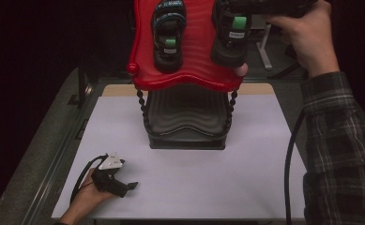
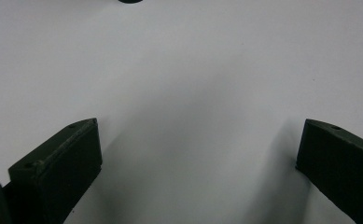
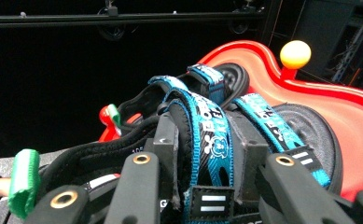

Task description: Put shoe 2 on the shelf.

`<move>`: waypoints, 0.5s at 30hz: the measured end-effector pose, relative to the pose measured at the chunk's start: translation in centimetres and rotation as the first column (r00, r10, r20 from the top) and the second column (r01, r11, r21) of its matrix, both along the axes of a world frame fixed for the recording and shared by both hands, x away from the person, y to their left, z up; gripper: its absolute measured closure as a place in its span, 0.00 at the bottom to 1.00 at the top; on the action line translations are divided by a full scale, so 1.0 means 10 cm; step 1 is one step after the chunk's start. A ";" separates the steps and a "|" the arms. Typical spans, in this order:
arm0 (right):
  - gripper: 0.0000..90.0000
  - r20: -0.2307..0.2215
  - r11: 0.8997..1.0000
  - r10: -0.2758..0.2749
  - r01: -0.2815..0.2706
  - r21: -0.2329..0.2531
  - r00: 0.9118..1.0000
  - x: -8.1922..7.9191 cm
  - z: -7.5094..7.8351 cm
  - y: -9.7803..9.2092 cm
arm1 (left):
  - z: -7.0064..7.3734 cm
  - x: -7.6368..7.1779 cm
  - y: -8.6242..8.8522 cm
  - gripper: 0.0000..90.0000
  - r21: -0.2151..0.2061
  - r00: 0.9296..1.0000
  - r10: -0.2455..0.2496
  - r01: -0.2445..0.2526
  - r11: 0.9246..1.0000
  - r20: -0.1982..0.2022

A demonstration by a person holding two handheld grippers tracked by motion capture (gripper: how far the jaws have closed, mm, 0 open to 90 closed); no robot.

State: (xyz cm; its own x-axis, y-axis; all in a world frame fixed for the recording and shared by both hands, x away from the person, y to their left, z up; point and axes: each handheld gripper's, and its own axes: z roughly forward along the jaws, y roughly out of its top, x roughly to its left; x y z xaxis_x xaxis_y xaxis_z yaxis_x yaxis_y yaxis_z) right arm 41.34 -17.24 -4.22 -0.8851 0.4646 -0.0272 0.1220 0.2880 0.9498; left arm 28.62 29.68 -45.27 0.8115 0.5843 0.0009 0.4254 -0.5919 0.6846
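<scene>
- Already, one sandal (image 1: 168, 37) is set on the red top shelf (image 1: 189, 77) of the rack, at its left.
- A second sandal (image 3: 202, 140) is clamped by its blue strap in the right hand-held gripper (image 3: 209, 154), apparently just above the shelf's right side, not yet released.
- Nothing is held by the left hand-held gripper (image 2: 198, 154), resting wide open on the near-left worktop (image 1: 246, 154).

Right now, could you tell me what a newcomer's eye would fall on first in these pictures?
The bright red top shelf of a two-tier rack at the far middle of the table, carrying two black sandals with blue straps. The right gripper is clamped on a strap of the right sandal. Near the front left, the left gripper rests open on the white surface.
</scene>
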 end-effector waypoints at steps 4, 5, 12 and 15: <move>0.75 -0.002 1.000 0.017 -0.017 -0.010 1.000 0.15 -0.02 0.14 | 0.00 0.00 0.00 0.00 -0.002 1.000 0.001 -0.001 1.000 0.000; 0.75 -0.003 1.000 0.021 -0.021 -0.013 1.000 0.20 -0.02 0.18 | 0.00 0.00 0.00 0.00 -0.002 1.000 0.001 -0.001 1.000 0.001; 0.75 -0.012 0.999 0.033 -0.033 -0.026 0.999 0.41 -0.10 0.35 | 0.00 0.00 0.00 0.00 -0.002 1.000 0.001 -0.001 1.000 0.000; 0.75 -0.008 0.999 0.037 -0.037 -0.025 0.999 0.49 -0.14 0.40 | 0.00 0.00 0.00 0.00 -0.002 1.000 0.001 -0.001 1.000 0.000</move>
State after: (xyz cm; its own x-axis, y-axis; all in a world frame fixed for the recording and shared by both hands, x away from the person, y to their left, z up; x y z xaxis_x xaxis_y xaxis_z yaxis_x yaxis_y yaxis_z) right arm 46.21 -13.23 -5.63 -0.9021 0.4304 -0.0315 0.1179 0.3160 0.9414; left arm 28.61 29.69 -45.28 0.8111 0.5849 -0.0008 0.4261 -0.5899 0.6859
